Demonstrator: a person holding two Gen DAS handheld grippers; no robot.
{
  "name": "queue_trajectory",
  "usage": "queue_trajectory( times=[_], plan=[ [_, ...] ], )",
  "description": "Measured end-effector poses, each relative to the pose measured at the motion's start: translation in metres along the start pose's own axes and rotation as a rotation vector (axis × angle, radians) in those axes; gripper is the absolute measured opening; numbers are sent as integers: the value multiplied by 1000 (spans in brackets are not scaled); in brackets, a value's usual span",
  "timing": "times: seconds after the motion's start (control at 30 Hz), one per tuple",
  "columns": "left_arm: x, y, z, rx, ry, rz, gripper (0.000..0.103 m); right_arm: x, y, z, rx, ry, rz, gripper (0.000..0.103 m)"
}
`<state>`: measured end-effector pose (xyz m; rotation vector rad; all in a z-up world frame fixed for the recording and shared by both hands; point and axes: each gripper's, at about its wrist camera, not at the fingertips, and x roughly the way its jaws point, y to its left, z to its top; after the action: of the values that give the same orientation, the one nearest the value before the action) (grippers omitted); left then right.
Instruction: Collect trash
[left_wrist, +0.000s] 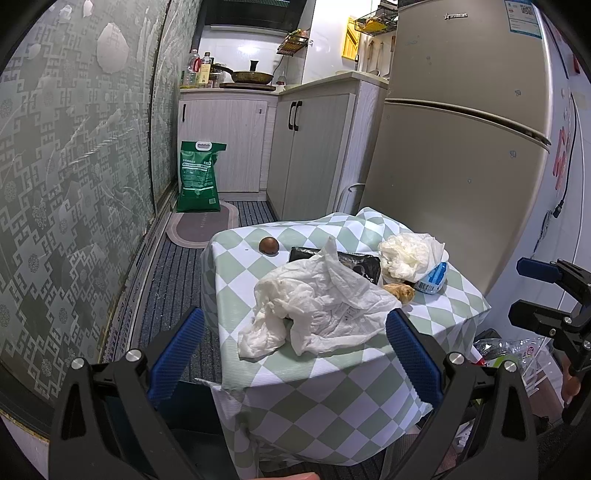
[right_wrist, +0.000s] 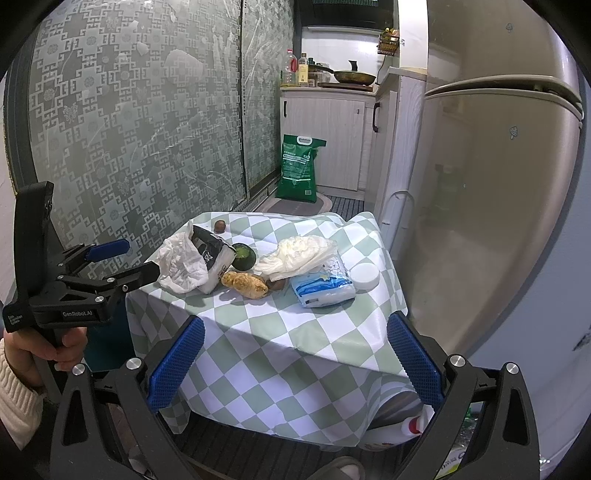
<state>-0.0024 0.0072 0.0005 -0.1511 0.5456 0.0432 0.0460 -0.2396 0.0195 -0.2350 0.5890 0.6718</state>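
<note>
Trash lies on a small table with a green-white checked cloth (left_wrist: 325, 373) (right_wrist: 295, 332). In the left wrist view a crumpled white tissue (left_wrist: 317, 306) lies nearest, between the blue pads of my open, empty left gripper (left_wrist: 295, 354). Behind it are a black wrapper (left_wrist: 354, 262), a brown peel (left_wrist: 400, 291), a second white wad (left_wrist: 410, 254), a blue-white tissue pack (left_wrist: 434, 280) and a brown round fruit (left_wrist: 268, 245). My right gripper (right_wrist: 295, 365) is open and empty, short of the table's front edge. It sees the tissue (right_wrist: 181, 262), wrapper (right_wrist: 214, 254), peel (right_wrist: 245, 284) and pack (right_wrist: 323, 286).
A green round fruit (right_wrist: 243, 256) and a white lid (right_wrist: 365, 277) also lie on the table. A beige fridge (left_wrist: 461, 147) stands right of it, a patterned sliding door (left_wrist: 74, 166) left. A green rice sack (left_wrist: 199, 177) stands on the floor by the cabinets. Bagged items (left_wrist: 517, 350) lie on the floor at right.
</note>
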Motion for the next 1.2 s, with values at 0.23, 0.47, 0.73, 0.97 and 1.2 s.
queue_trajectory(
  times=[0.23, 0.47, 0.73, 0.97, 1.2],
  plan=[
    [0, 0, 0, -3, -1, 0, 100, 0, 0, 0, -1, -1, -1, 100],
    [1, 1, 1, -2, -1, -1, 100, 0, 0, 0, -1, -1, 0, 100],
    [1, 1, 2, -1, 0, -1, 100, -2, -3, 2, 2, -1, 2, 100],
    [1, 0, 2, -1, 0, 0, 100, -1, -2, 1, -1, 0, 2, 100],
    [1, 0, 2, -1, 0, -1, 100, -1, -1, 1, 0, 0, 2, 100]
  ],
)
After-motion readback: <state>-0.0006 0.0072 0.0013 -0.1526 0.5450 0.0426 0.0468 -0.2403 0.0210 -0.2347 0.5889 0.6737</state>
